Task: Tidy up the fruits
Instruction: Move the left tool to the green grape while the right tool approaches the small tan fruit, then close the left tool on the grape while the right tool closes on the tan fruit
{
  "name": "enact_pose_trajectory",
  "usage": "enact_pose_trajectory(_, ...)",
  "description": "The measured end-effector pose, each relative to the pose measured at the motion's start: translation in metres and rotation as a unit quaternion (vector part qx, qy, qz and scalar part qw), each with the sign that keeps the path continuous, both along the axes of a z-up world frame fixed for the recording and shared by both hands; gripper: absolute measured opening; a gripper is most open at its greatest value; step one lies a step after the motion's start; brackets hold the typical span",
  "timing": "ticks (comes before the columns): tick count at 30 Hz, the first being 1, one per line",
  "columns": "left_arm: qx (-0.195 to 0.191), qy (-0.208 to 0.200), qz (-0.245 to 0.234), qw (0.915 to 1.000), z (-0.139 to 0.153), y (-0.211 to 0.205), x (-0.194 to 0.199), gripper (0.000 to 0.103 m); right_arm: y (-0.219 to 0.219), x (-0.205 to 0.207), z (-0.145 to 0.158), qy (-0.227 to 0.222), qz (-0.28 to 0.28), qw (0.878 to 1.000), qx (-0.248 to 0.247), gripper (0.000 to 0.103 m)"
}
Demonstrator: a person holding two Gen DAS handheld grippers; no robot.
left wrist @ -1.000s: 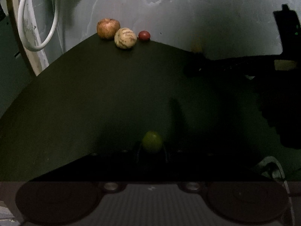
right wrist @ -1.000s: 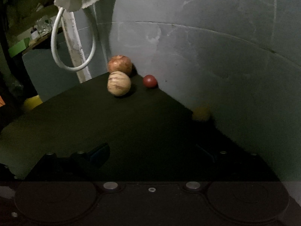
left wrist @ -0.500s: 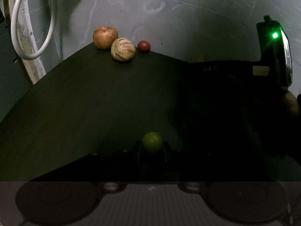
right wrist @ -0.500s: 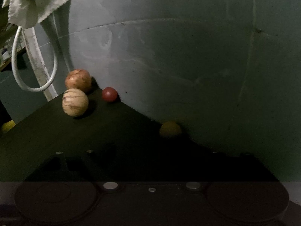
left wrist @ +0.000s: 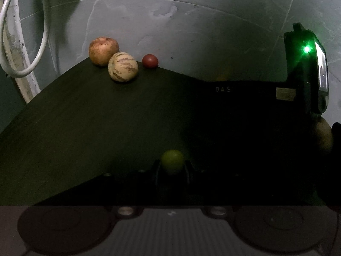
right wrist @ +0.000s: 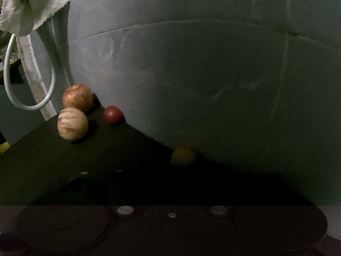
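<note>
Left wrist view: dark surface (left wrist: 89, 128) runs back to a grey wall (left wrist: 191, 32); lighting is poor, right side nearly black. Right gripper body crosses that dark side, faint "DAS" lettering (left wrist: 223, 89) readable on it, rest of the writing too dim; green status LED (left wrist: 307, 49) lit on the unit mounted behind it.

Fruits, biggest first: red-yellow apple (left wrist: 103, 51) in the far corner, striped pale fruit (left wrist: 123, 67) touching it in front, small red fruit (left wrist: 150, 60) just beside, against the wall. Looks like a grouping spot, so the sorted pile likely goes there.

Orange-yellow fruit (right wrist: 183, 155) sits alone at the wall, well apart from the group. Right gripper (right wrist: 170, 183) is aimed at it, jaws closing; fingers lost in shadow, nothing visibly between them, can't tell if contact is made.

Left gripper (left wrist: 172, 170) is clenched on a small green fruit (left wrist: 172, 163), carried over the near surface, probably headed for the group.
</note>
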State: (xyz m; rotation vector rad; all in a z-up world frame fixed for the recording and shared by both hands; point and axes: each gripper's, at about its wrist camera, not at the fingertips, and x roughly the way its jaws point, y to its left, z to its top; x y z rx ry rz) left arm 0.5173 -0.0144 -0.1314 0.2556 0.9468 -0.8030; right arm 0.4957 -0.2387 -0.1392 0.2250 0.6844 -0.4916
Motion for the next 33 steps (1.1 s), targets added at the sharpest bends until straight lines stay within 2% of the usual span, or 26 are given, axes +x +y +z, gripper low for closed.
enact_pose_trajectory(2,0.001,-0.001,0.000,1.0000,0.001,0.001,0.000,0.023,-0.002,0.000,0.000,0.000,-0.006,1.000,-0.002,0.037)
enact_pose_trajectory(4,0.001,-0.001,-0.001,1.0000,0.002,0.002,-0.001,0.023,-0.003,-0.001,0.001,0.000,-0.008,1.000,-0.003,0.030)
enact_pose_trajectory(13,0.001,0.002,0.003,1.0000,0.002,0.001,0.000,0.023,0.008,-0.008,0.004,0.006,0.030,1.000,0.007,0.029)
enact_pose_trajectory(21,0.000,0.006,0.002,1.0000,0.002,0.002,0.002,0.023,0.034,-0.018,0.011,0.024,0.098,0.995,0.021,0.029)
enact_pose_trajectory(33,-0.003,0.019,0.013,0.9997,0.005,0.013,0.001,0.022,0.057,-0.046,0.044,0.006,0.120,0.992,0.025,0.029)
